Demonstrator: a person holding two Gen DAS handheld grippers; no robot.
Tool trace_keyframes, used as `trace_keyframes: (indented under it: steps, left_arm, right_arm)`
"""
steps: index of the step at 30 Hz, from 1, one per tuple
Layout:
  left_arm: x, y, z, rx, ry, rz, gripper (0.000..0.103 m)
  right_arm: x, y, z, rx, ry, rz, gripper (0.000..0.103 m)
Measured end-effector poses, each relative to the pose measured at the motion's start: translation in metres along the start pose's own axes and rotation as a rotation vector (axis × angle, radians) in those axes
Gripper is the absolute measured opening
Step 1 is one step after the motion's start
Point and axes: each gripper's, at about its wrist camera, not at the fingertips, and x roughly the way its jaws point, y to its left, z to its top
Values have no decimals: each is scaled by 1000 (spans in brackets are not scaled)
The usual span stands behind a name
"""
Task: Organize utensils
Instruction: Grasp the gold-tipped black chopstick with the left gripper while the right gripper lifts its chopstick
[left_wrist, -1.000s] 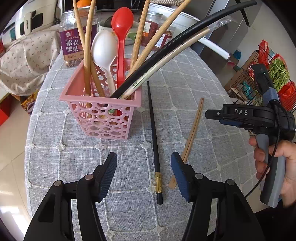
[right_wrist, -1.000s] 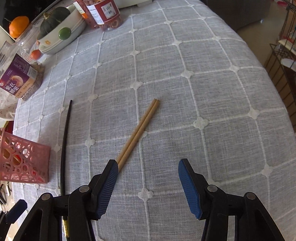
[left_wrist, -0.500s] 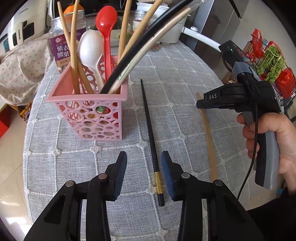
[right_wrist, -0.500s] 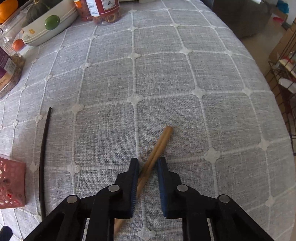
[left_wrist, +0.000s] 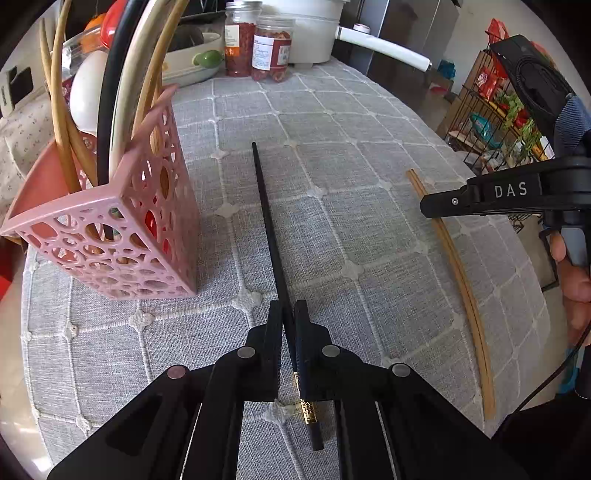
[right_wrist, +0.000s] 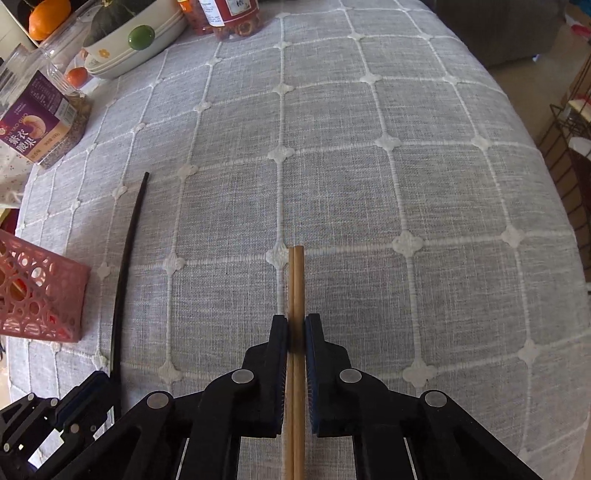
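Left tongs are seen closed on the black chopstick near its gold-banded butt; its long axis runs straight ahead, away from the jaws, tip far. The pink basket, already holding utensils, stands just left of that chopstick, so the left hand is judged nearer for insertion. A wooden pair lies well right.

Right tongs are seen clamped on the wooden pair, axis pointing far along the cloth. From here the basket lies far left, past the black chopstick.
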Motion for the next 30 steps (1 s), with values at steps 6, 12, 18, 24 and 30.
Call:
trace_keyframes:
  steps: [6,12,18,24,30]
  left_arm:
    - [-20,-6,-24,91,116,-45,0]
    - [-48,-11,-33,161,133,-42,1]
    - [-34,-22,-4,150,30,23,3]
    - [2,-30,9,174,20,100,5]
    - [1,-29,9,160,18,106,27]
  right_arm:
    - [-15,-5,-12,-31,8,27,7]
    - [-23,-14,-22,-34,24,45,7]
    - [-27,-20,-21,-16,10,52,7]
    - [-23,-22,-22,-19,23,55,7]
    - [-23,-24,-22,-27,25,61,7]
